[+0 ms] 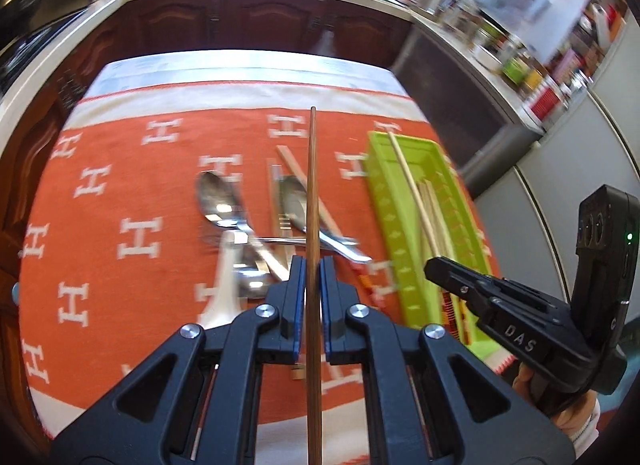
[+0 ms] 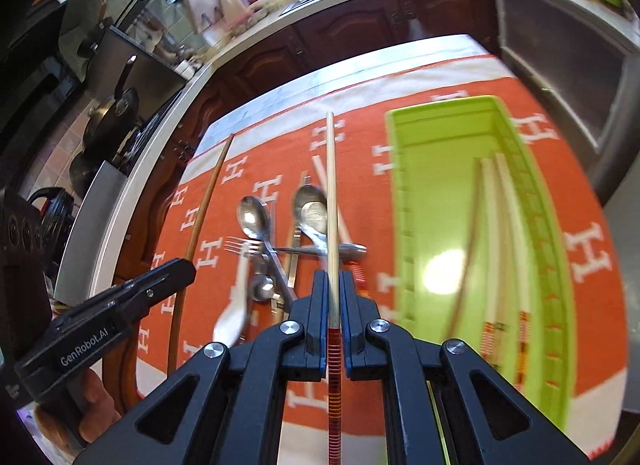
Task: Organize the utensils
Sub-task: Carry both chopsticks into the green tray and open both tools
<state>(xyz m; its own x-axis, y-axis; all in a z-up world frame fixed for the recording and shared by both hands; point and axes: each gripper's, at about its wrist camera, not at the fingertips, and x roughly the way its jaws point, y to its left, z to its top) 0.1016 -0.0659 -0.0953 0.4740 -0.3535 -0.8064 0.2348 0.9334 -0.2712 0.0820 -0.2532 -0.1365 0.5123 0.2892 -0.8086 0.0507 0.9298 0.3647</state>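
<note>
Left tongs clamped on brown chopstick, right tongs on pale chopstick; mid-carry, next into green tray.

Orange cloth under cutlery, green tray

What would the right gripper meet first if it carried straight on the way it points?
Probably the pile of metal cutlery on the orange cloth: the pale chopstick the right gripper holds crosses over a spoon there. Depth is unclear; the green tray sits off to its right.
</note>
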